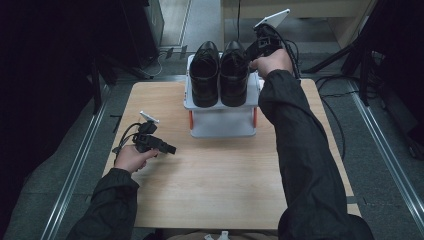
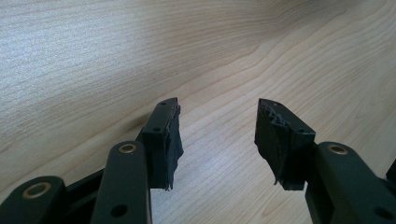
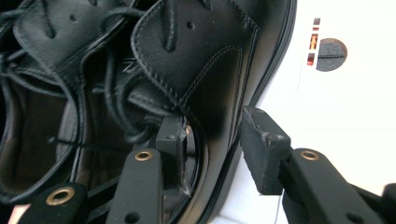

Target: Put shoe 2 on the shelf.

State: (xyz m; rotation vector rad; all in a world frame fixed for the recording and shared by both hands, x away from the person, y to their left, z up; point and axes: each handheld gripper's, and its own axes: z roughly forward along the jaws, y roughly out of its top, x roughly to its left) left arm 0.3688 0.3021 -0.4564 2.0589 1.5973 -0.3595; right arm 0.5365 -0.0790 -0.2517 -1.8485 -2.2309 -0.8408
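The right gripper (image 1: 251, 49) reaches over the far end of the rack, its jaws straddling the side wall of the right shoe (image 1: 234, 74). In the right gripper view one jaw sits inside the shoe's opening against the lining, and the other stands outside the leather, just clear of it above the white shelf (image 3: 345, 107). The jaws are fairly wide, and the outer pad does not press on the shoe. The laces (image 3: 116, 93) and the tongue lie just beside the inner jaw.

The left gripper (image 1: 170, 149) rests low over the wooden table (image 1: 220, 175), well apart from the rack, in the person's left hand (image 1: 131, 157). Its jaws stand wide with bare wood between them.

The right shoe stands on the top shelf of the white shoe rack (image 1: 222, 122), near the table's far edge. Its long axis runs away from the person, toe at the far end and heel towards the near edge of the shelf. The left shoe (image 1: 204, 75) stands parallel to it, touching or nearly touching along the side, and closes off that flank. The person's right sleeve (image 1: 300, 145) stretches along the rack's right side. Beyond the table, cables and dark stands crowd the floor.
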